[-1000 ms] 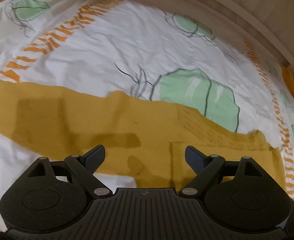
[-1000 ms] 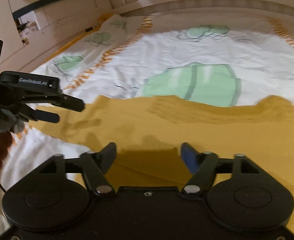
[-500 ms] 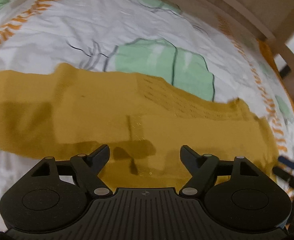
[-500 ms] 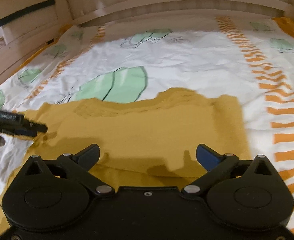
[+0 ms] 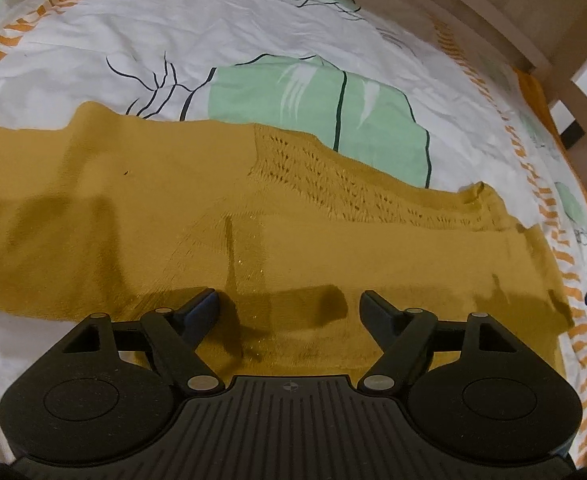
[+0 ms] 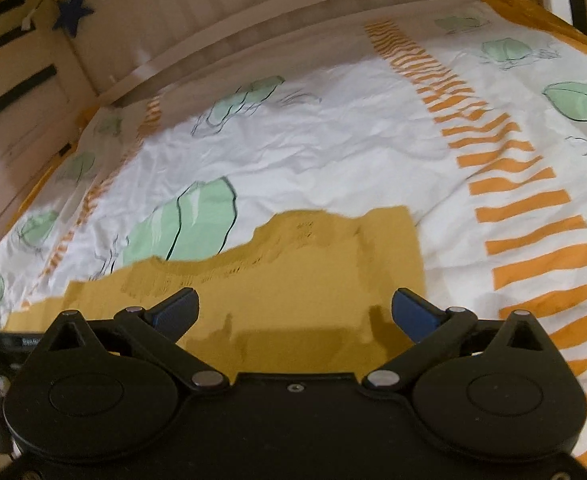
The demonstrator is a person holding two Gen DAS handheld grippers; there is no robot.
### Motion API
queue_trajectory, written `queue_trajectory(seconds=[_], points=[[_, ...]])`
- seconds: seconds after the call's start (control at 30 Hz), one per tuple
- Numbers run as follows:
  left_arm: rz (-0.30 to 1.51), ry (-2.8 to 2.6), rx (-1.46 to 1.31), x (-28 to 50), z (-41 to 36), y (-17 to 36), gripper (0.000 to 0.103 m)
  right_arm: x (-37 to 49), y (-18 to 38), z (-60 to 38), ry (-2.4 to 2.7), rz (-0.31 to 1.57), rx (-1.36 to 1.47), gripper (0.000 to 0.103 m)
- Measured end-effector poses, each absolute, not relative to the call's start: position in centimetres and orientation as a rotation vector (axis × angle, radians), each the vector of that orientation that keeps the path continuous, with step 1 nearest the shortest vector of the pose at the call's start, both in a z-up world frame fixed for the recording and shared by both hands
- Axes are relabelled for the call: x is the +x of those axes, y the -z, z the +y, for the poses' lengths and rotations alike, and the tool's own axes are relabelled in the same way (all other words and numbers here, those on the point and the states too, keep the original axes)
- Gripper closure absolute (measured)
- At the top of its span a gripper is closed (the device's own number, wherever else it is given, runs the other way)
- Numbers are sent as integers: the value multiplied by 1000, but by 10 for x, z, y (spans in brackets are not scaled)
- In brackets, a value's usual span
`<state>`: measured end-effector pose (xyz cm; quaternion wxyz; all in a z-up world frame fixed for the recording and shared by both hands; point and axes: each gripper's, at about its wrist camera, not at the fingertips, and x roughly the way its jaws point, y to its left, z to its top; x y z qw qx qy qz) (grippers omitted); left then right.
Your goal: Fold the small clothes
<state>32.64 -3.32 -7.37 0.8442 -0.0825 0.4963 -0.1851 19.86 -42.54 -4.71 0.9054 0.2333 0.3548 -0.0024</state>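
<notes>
1. The mustard knit garment (image 5: 221,216) lies flat on the leaf-print bedsheet (image 5: 93,52), below its green leaf.
2. The left gripper (image 5: 287,306) has been narrowing its jaws; nothing is between them.
3. The right gripper (image 6: 295,306) has just been opening and stands released over the garment's right end.
4. The garment looks soft, light and limp; I would pinch an edge or corner.

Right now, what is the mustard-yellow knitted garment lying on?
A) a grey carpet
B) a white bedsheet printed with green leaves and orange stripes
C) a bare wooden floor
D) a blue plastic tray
B: the mustard-yellow knitted garment is spread flat on the white bedsheet, whose green leaf prints and orange striped bands show around it.
</notes>
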Motion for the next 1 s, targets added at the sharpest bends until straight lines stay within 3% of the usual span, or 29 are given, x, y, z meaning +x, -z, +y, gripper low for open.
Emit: queue_trajectory(seconds=[0.03,0.1,0.13,0.17,0.2,0.27,0.53,0.8,0.97,1.0], points=[[1046,387,-179,326,-34,74,33,198,47,-429,17,733,489,0],[1037,365,-187,326,-33,73,57,196,50,-438,46,743,507,0],[1035,353,-187,327,-34,73,64,196,52,-442,59,749,520,0],[1031,340,-188,327,-33,72,83,195,54,-446,68,755,535,0],[1019,334,-200,328,-31,71,92,194,56,-449,76,761,549,0],[1000,341,-244,328,-25,68,99,193,58,-454,83,771,570,0],[833,311,-218,322,-10,29,99,194,61,-456,94,793,547,0],[879,220,-168,334,-7,41,99,197,67,-455,103,822,512,0],[959,194,-121,335,-7,56,93,197,68,-452,86,833,511,0],[981,196,-125,337,-5,58,84,197,66,-451,82,829,512,0]])
